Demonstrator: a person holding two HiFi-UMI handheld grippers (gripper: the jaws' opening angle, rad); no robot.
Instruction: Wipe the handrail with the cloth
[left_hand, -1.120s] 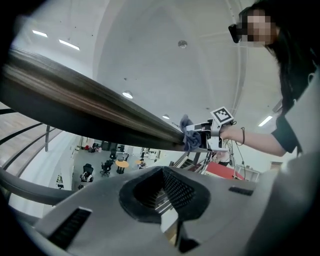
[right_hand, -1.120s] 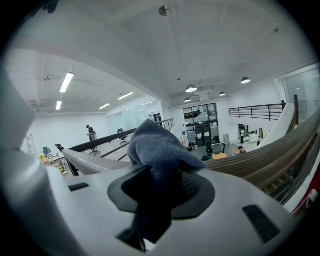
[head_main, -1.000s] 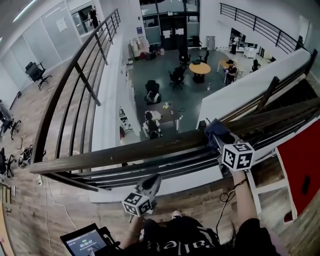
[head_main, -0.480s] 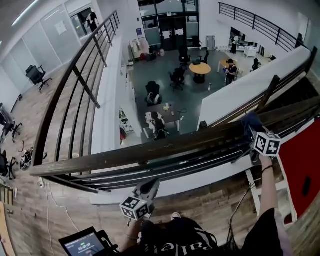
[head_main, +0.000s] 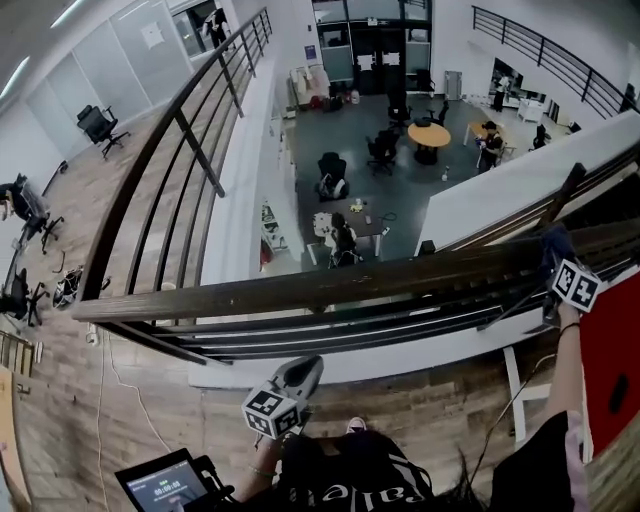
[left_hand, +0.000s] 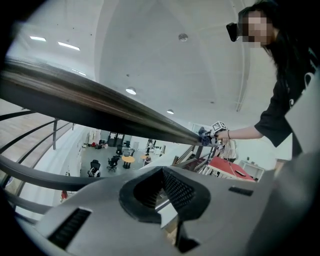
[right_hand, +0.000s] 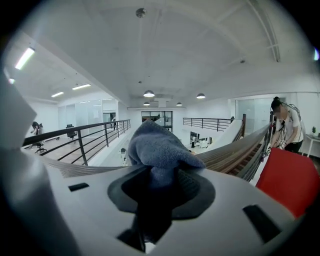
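Cloth (right_hand: 157, 145) pressed on the handrail (head_main: 300, 290), far right.
Right gripper (right_hand: 160, 187) fingers clamp the cloth; left gripper (left_hand: 162, 197) fingers closed, empty.

Two grippers — left gripper (head_main: 300, 372), right gripper (head_main: 557, 256); one cloth (right_hand: 157, 145); one handrail (head_main: 300, 290).

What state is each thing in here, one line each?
cloth: bunched, pinched in the right gripper, on the handrail.
right gripper: shut on the cloth.
left gripper: shut, empty, held below the handrail.
handrail: cloth on it at far right.
tablet: screen lit.
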